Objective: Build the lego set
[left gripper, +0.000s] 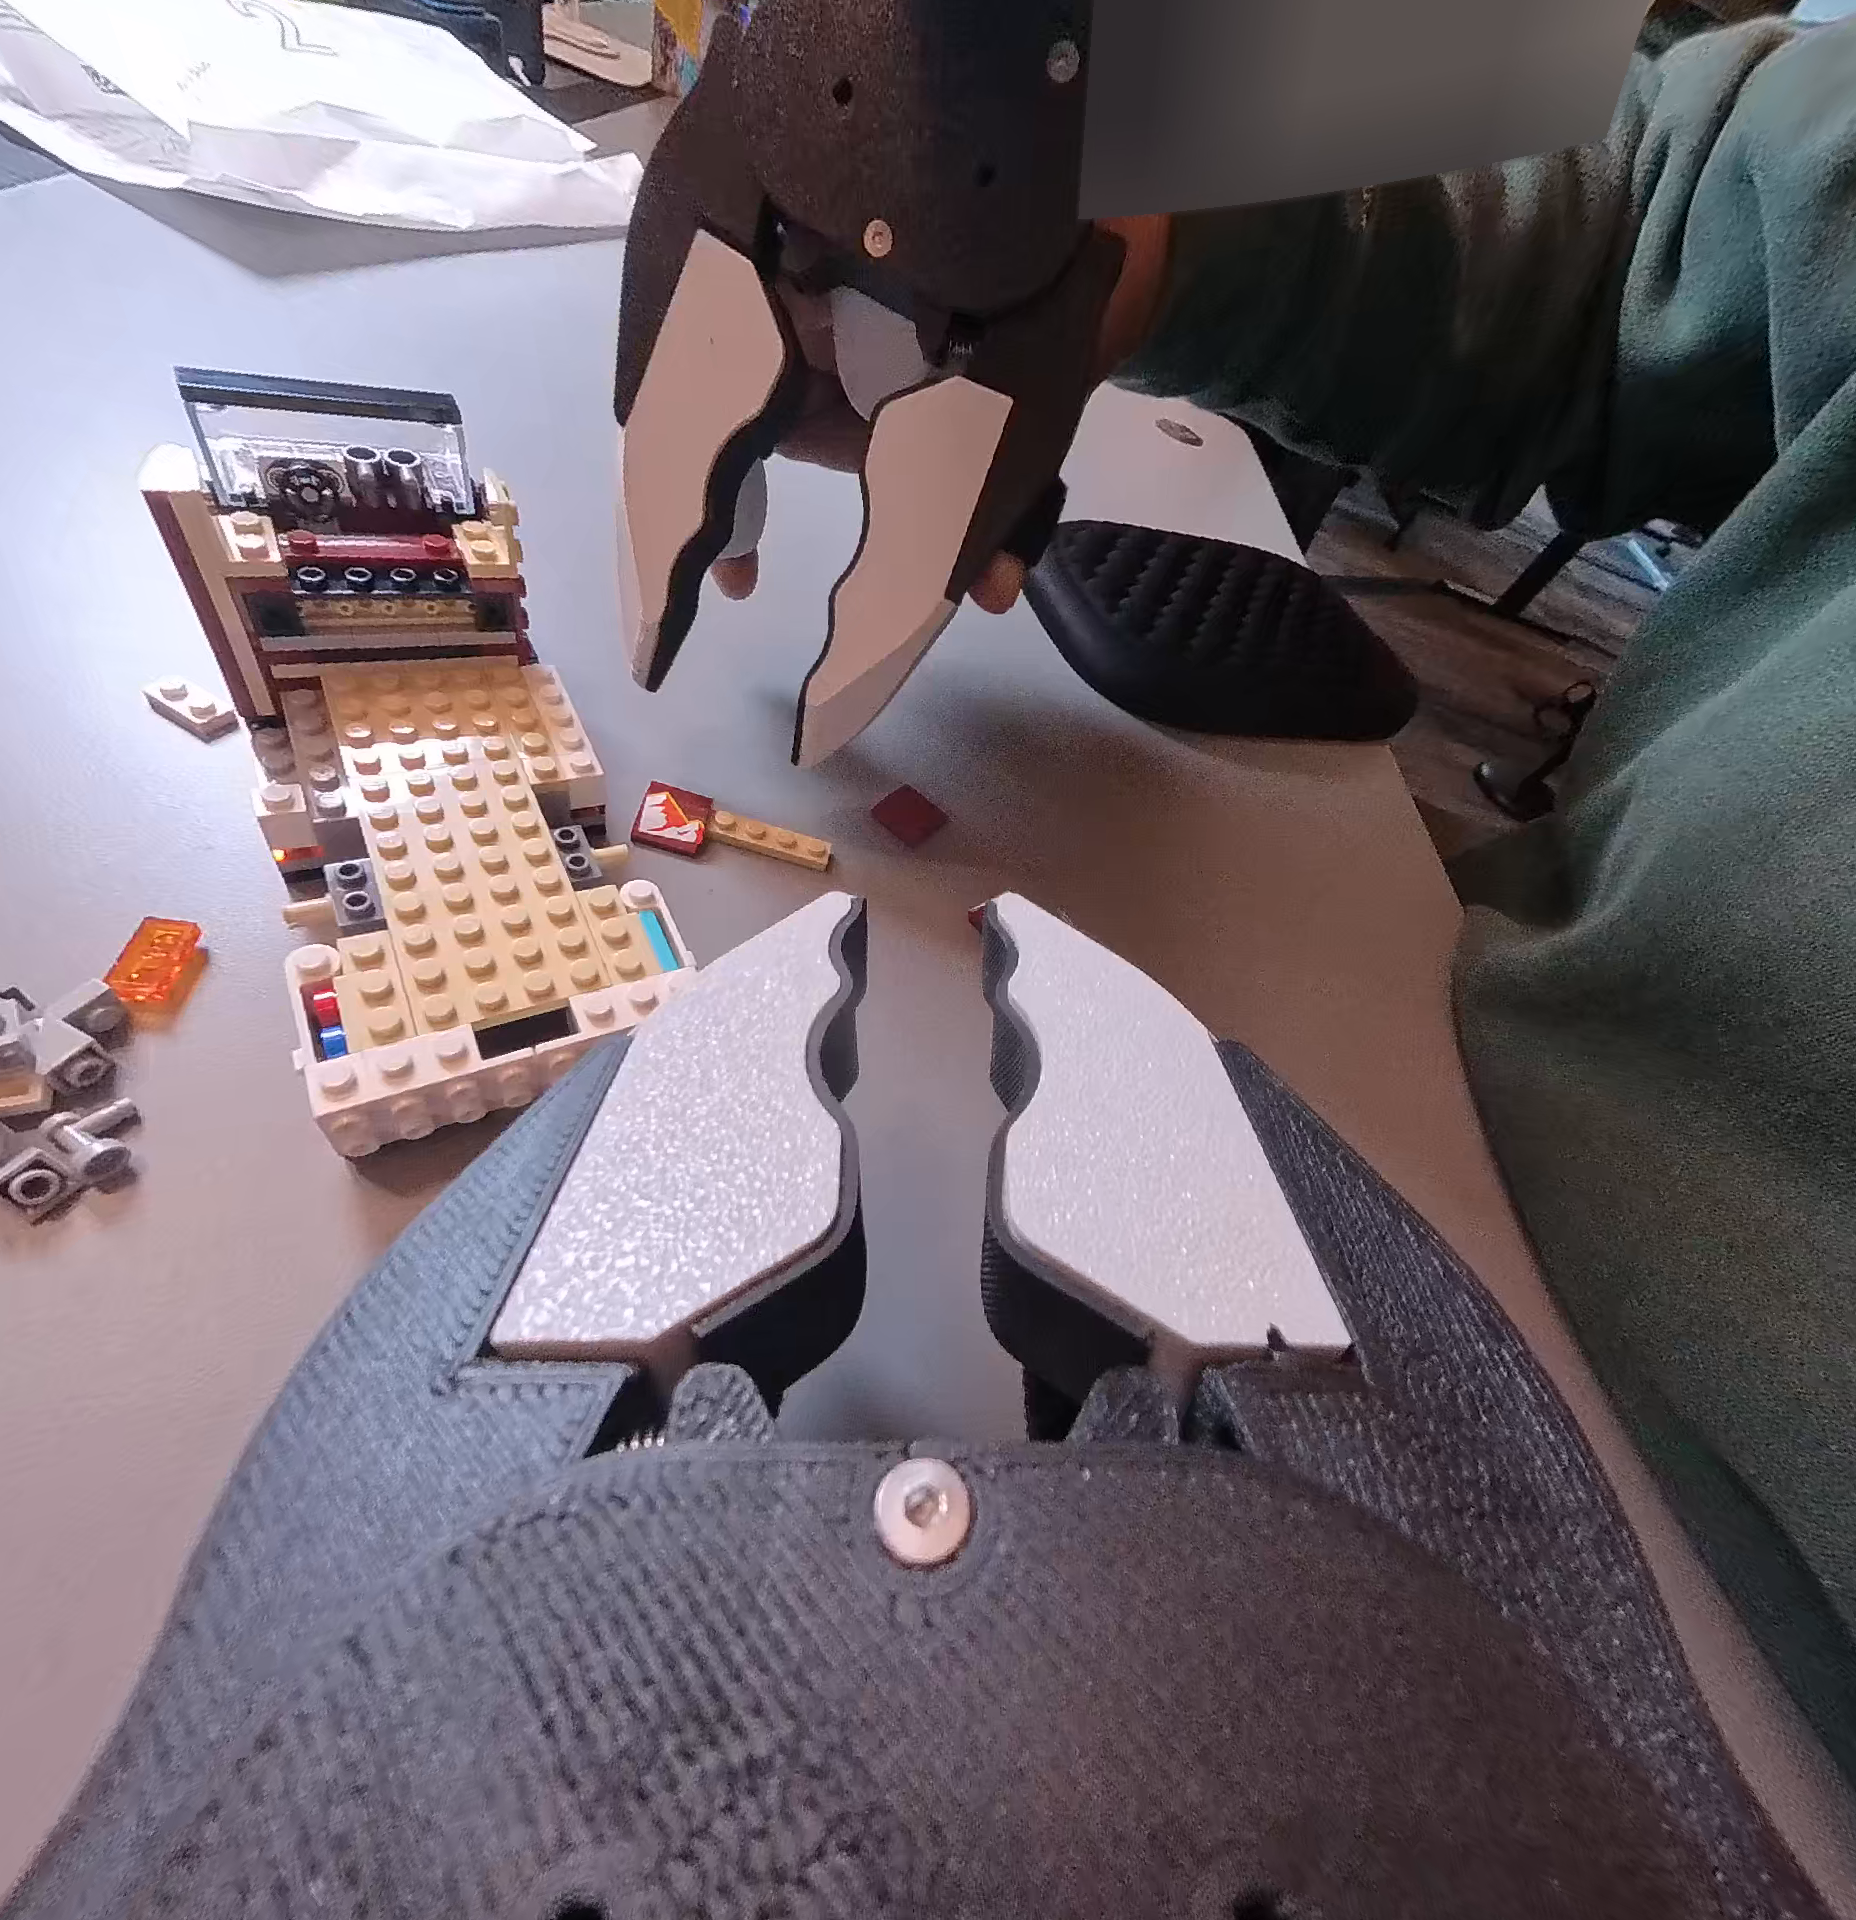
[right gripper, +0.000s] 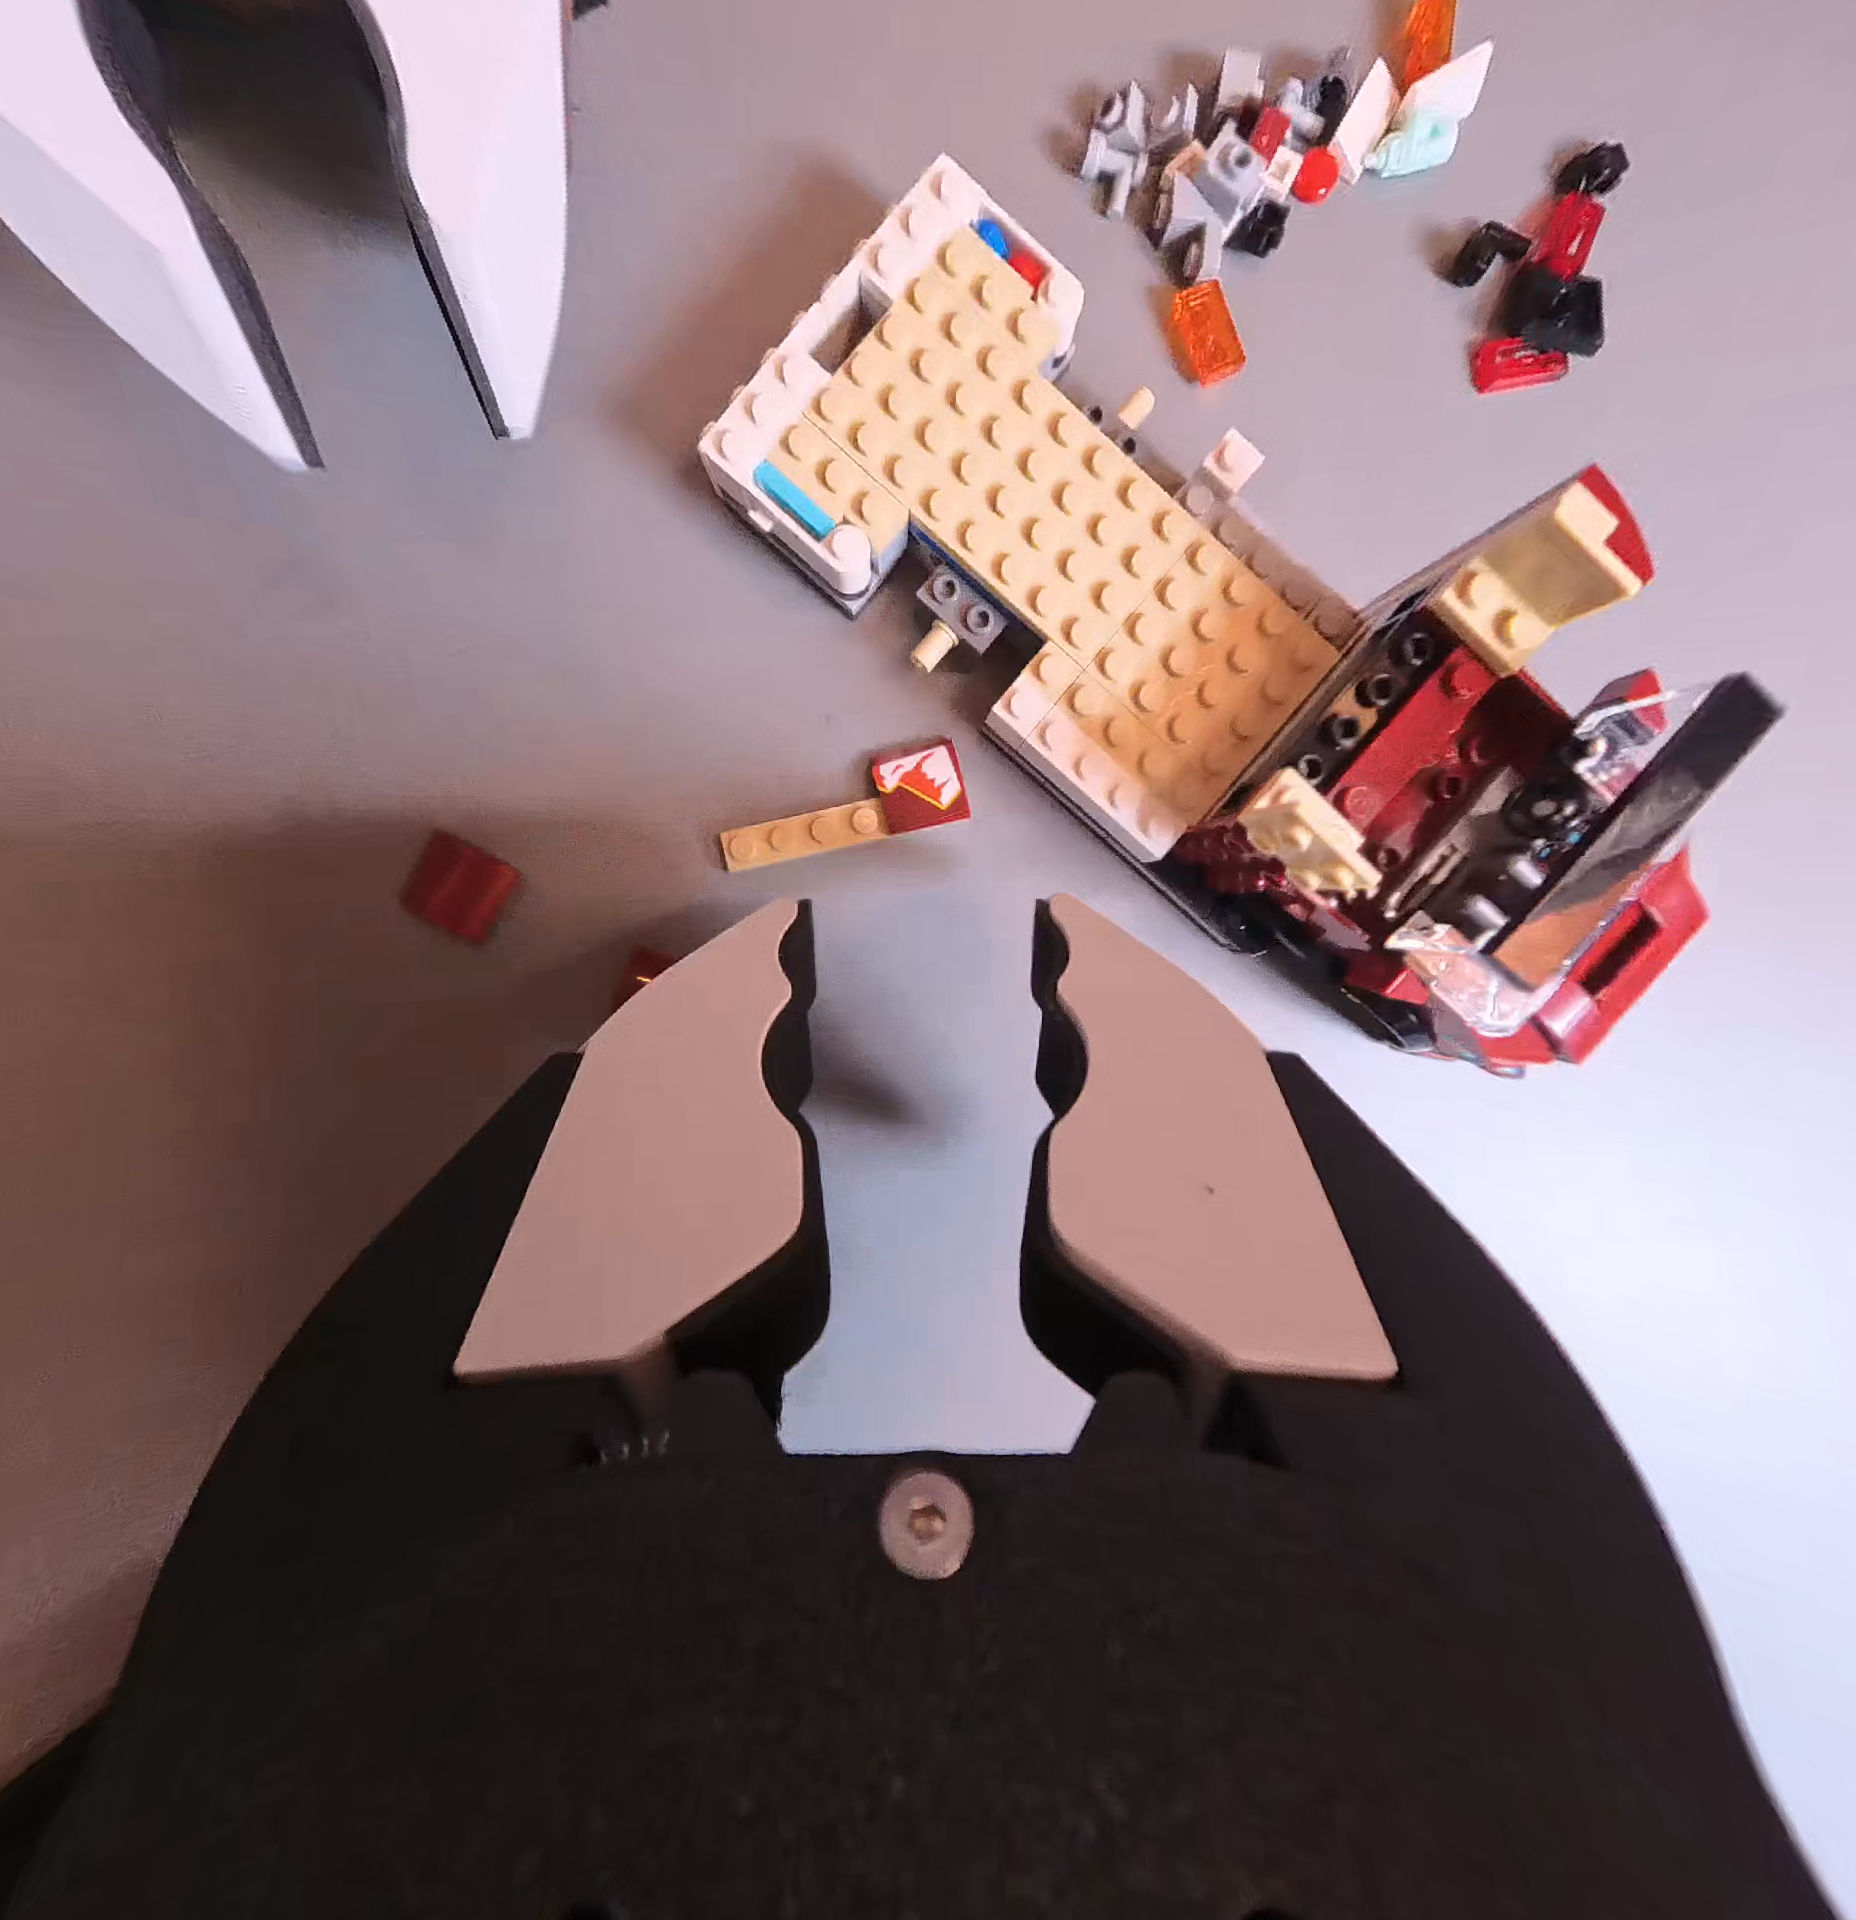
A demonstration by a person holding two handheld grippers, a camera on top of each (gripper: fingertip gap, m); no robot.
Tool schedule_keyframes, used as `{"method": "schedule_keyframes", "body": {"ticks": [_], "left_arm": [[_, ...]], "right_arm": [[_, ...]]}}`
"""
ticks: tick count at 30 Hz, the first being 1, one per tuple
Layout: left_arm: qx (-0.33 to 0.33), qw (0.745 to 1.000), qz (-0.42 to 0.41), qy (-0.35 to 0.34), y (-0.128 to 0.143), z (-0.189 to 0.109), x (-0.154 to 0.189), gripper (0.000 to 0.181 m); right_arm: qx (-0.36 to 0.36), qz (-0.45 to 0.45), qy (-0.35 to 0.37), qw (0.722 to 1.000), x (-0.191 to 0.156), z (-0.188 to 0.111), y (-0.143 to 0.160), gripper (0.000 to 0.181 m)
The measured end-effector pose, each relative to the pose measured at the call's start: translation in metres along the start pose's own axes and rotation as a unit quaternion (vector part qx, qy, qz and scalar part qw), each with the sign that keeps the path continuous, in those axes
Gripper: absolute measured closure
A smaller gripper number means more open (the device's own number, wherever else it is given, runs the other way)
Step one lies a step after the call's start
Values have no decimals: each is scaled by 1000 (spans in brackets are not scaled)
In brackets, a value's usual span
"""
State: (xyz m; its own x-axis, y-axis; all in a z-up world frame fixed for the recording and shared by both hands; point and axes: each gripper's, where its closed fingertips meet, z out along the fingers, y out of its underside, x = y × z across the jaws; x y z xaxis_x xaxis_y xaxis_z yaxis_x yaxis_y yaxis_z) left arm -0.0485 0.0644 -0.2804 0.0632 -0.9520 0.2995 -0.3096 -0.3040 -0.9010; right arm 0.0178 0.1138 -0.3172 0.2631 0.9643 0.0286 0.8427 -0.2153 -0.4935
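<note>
Lego build [right gripper: 1059,540] lies beside both grippers' empty, parted jaws.

The table [right gripper: 280,644] is smooth, matt grey. On it the half-built model [right gripper: 1017,468] is glossy studded plastic with a clear plastic windscreen [left gripper: 332,457]. Beside the model, a dark red tile [right gripper: 458,883] has a smooth sheen. The left gripper [left gripper: 924,914] is ridged, layered black plastic with grainy pale fingers [left gripper: 695,1143] and a shiny metal screw [left gripper: 922,1509]. Beyond the model lies creased white paper [left gripper: 311,114]; the green sleeve [left gripper: 1682,727] looks like fleecy cloth.
</note>
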Motion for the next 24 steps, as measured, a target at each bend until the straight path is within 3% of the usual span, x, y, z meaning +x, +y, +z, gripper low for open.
{"method": "schedule_keyframes", "body": {"ticks": [9,14,19,24], "left_arm": [[0,1000,-13,-2,-1,0,-3,160],[-1,1000,-2,-3,0,0,-1,161],[-6,1000,8,-8,1,1,-1,160],[-26,999,30,-20,6,4,1,159]], "right_arm": [[-21,94,-35,995,-18,19,-10,134],[-58,-18,-75,995,-27,27,-17,166],[-63,-159,-99,980,-54,25,-22,165],[-13,-160,-84,983,-61,10,-23,151]]}}
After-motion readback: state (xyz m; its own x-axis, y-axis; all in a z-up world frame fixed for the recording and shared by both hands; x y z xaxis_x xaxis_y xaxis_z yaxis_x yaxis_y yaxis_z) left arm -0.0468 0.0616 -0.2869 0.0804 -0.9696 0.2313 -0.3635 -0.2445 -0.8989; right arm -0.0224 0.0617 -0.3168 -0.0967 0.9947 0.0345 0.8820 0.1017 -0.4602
